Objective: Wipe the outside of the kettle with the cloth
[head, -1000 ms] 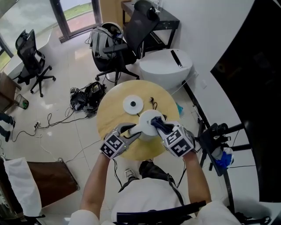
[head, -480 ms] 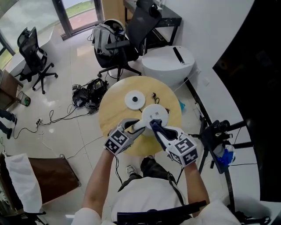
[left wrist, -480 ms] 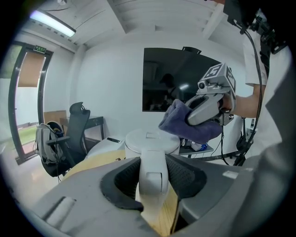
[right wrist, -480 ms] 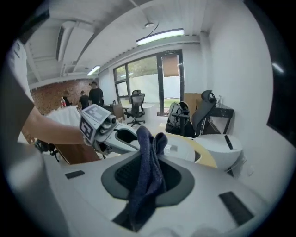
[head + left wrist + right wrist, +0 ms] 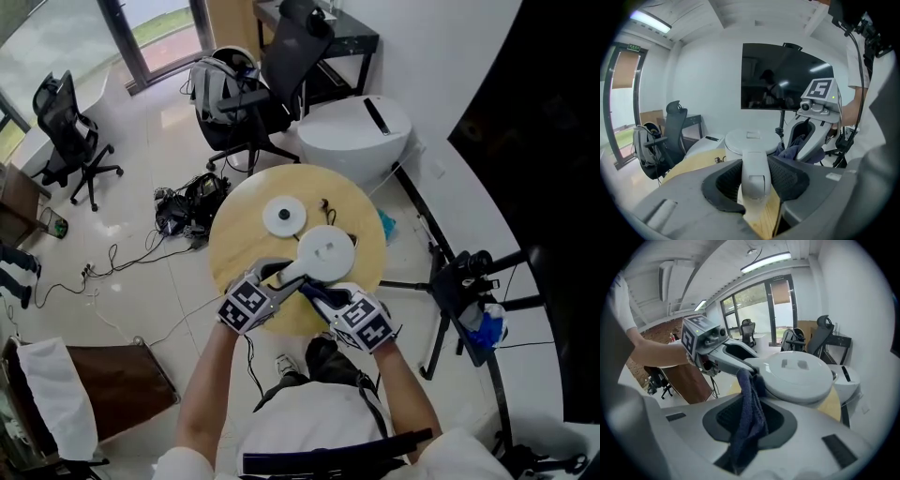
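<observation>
1. Clamping on the handle [image 5: 754, 157] of 1 white kettle [image 5: 326, 251], the left gripper [image 5: 757, 180] is gripping it over 1 round wooden table [image 5: 234, 246].
2. The right gripper [image 5: 752, 423] is pinching 1 dark blue cloth [image 5: 750, 392], which is touching the kettle's side by the handle.
3. 1 white base disc [image 5: 283, 217] is lying apart from the kettle.

White kettle [image 5: 326, 251] stood upright on round wooden table [image 5: 246, 234], lid shut, handle toward you, dark blue cloth [image 5: 749, 394] hung from your right gripper [image 5: 754, 427], touched kettle's side beside handle.
</observation>
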`<state>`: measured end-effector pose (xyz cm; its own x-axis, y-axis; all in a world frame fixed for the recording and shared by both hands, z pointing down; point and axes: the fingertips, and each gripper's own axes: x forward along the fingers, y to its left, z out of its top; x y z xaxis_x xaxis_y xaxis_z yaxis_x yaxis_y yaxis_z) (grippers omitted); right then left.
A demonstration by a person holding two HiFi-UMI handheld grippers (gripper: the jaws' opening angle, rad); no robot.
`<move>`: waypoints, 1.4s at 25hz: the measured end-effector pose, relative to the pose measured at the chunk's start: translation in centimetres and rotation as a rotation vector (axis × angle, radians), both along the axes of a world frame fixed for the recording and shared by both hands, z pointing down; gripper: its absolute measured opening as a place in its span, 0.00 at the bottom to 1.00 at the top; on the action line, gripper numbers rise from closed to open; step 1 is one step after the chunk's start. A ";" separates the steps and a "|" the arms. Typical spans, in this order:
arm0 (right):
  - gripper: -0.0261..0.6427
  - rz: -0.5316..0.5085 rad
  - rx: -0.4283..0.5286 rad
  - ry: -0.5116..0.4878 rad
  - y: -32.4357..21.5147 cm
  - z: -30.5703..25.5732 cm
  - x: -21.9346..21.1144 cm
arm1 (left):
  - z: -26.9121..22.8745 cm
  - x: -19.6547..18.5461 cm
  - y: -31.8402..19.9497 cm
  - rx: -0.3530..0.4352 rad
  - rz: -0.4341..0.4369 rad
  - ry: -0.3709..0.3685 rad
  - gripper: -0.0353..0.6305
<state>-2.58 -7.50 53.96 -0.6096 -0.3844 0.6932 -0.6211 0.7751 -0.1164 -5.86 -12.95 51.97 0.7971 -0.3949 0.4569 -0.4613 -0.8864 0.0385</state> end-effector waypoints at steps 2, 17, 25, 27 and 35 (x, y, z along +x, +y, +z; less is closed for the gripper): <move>0.16 0.035 -0.031 -0.011 -0.5 0.9 -0.1 | 0.0 0.0 0.0 -0.005 0.002 -0.006 0.31; 0.16 0.341 -0.198 -0.013 -0.9 18.0 -0.1 | -0.4 -0.5 0.2 -0.025 -0.029 -0.027 0.31; 0.16 0.323 -0.026 -0.109 -0.1 6.6 2.0 | -0.4 -0.9 0.0 -0.017 0.007 -0.072 0.31; 0.16 0.314 0.062 -0.145 -0.1 1.5 2.5 | -0.3 -0.8 -0.1 -0.016 0.026 -0.090 0.31; 0.16 0.422 0.131 -0.213 0.0 -2.7 4.7 | 0.0 -0.7 -0.4 -0.023 0.108 -0.147 0.31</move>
<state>2.09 -7.48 51.24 -0.5051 -0.7042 0.4990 -0.8570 0.4776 -0.1935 -6.55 -13.39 51.93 0.7581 -0.2990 0.5796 -0.3659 -0.9307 -0.0016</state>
